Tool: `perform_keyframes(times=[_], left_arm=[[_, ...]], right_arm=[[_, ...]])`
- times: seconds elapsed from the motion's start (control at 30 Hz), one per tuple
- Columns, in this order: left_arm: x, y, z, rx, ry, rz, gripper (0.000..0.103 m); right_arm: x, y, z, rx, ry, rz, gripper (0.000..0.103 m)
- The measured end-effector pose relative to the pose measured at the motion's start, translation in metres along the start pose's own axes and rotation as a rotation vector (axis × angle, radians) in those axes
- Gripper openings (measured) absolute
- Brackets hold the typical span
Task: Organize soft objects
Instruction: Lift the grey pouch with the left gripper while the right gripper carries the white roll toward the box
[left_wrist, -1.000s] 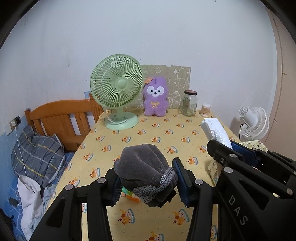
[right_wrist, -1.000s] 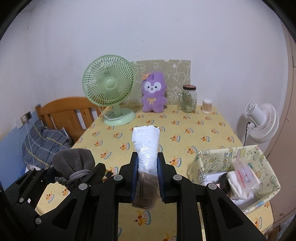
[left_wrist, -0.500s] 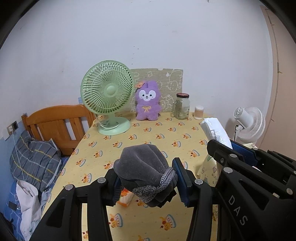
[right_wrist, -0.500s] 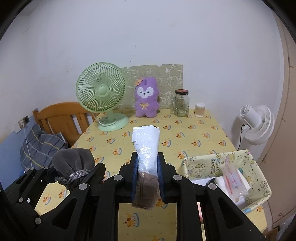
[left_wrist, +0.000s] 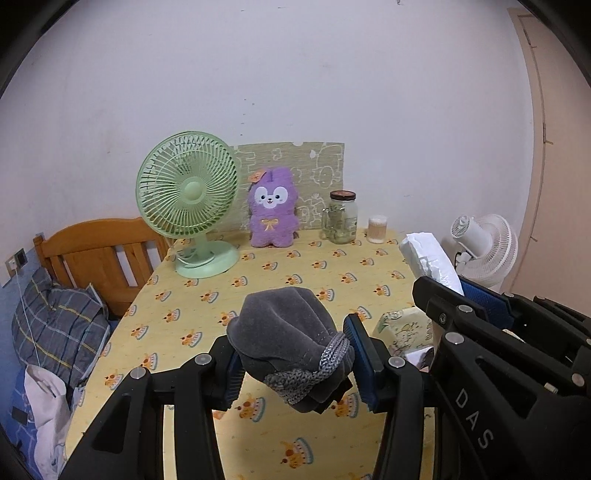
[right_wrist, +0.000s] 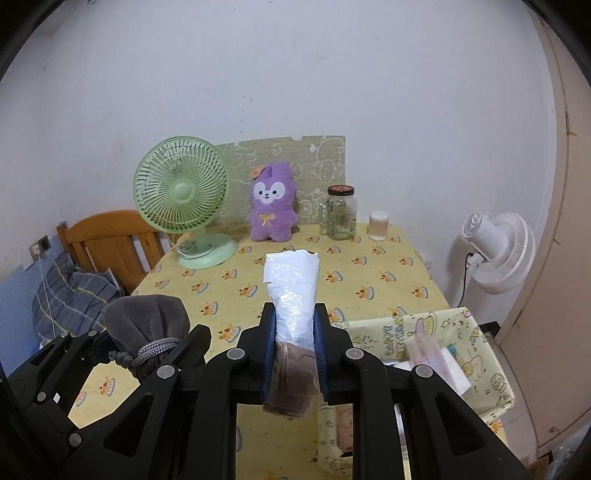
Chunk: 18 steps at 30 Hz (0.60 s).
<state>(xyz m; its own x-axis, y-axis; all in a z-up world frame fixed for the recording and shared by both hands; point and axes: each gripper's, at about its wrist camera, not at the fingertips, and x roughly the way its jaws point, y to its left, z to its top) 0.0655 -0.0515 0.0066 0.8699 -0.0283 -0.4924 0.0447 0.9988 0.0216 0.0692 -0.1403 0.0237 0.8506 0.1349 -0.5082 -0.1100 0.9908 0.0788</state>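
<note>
My left gripper (left_wrist: 293, 363) is shut on a grey velvet drawstring pouch (left_wrist: 286, 339), held above the yellow tablecloth (left_wrist: 280, 273). The same pouch (right_wrist: 147, 330) shows at the lower left of the right wrist view. My right gripper (right_wrist: 294, 352) is shut on a clear plastic packet (right_wrist: 293, 291) with white and brown cloth inside; it sticks up between the blue pads. That packet (left_wrist: 430, 258) appears at the right of the left wrist view. A yellow patterned fabric basket (right_wrist: 436, 332) holding soft items sits at the table's right front.
At the back of the table stand a green desk fan (left_wrist: 188, 206), a purple plush bunny (left_wrist: 273, 212), a glass jar (left_wrist: 341, 218) and a small cup (left_wrist: 377, 229). A wooden bed frame (left_wrist: 99, 251) with bedding is left; a white fan (right_wrist: 495, 251) right.
Both grippers have pulled back and slightly up from the table with their loads; the fan, plush and jar look farther away and more of the basket shows.
</note>
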Motion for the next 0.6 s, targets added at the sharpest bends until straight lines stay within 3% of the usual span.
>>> perform_keyframes(times=[0.6], left_arm=[[0.013,-0.051,0.008,0.052,0.002,-0.079,0.050]], right_arm=[[-0.003,-0.054,0.000,0.033,-0.015,-0.072,0.022]])
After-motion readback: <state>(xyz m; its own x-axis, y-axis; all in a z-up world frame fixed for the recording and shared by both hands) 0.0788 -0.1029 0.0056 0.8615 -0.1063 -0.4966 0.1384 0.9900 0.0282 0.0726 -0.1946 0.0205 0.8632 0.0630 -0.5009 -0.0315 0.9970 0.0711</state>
